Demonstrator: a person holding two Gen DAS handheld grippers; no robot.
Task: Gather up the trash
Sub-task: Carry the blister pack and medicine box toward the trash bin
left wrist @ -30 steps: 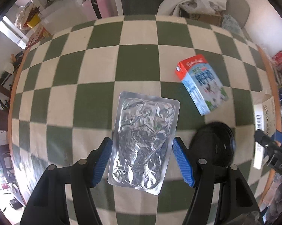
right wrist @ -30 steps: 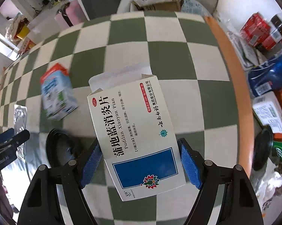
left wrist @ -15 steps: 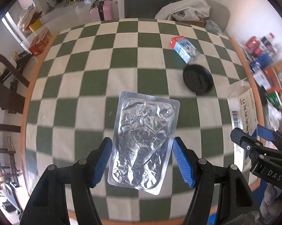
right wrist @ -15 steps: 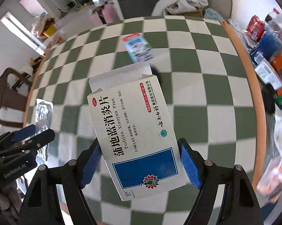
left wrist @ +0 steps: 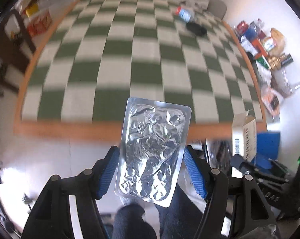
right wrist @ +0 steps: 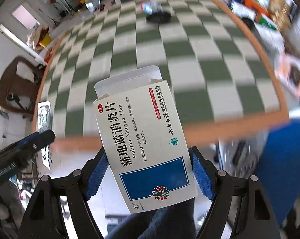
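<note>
My left gripper (left wrist: pixel 151 162) is shut on a crumpled silver blister pack (left wrist: pixel 152 151), held in the air past the near edge of the checkered table (left wrist: pixel 130 63). My right gripper (right wrist: pixel 148 165) is shut on a white and blue medicine box (right wrist: pixel 142 139) with its top flap open, also held off the table's near edge. The box also shows in the left wrist view (left wrist: pixel 243 137), and the blister pack in the right wrist view (right wrist: pixel 44 117). A small milk carton (left wrist: pixel 182 14) and a black lid (left wrist: pixel 195 28) lie far back on the table.
The table has an orange rim (left wrist: pixel 70 129). A blue bin (right wrist: pixel 285 163) stands at the right below the table edge. Bottles and packets (left wrist: pixel 265 45) are heaped on the floor to the right. A brown chair (right wrist: pixel 16 83) stands to the left.
Both grippers have pulled back and away from the table with their loads; the table's near edge now shows in both views, and the carton and lid look much farther off.
</note>
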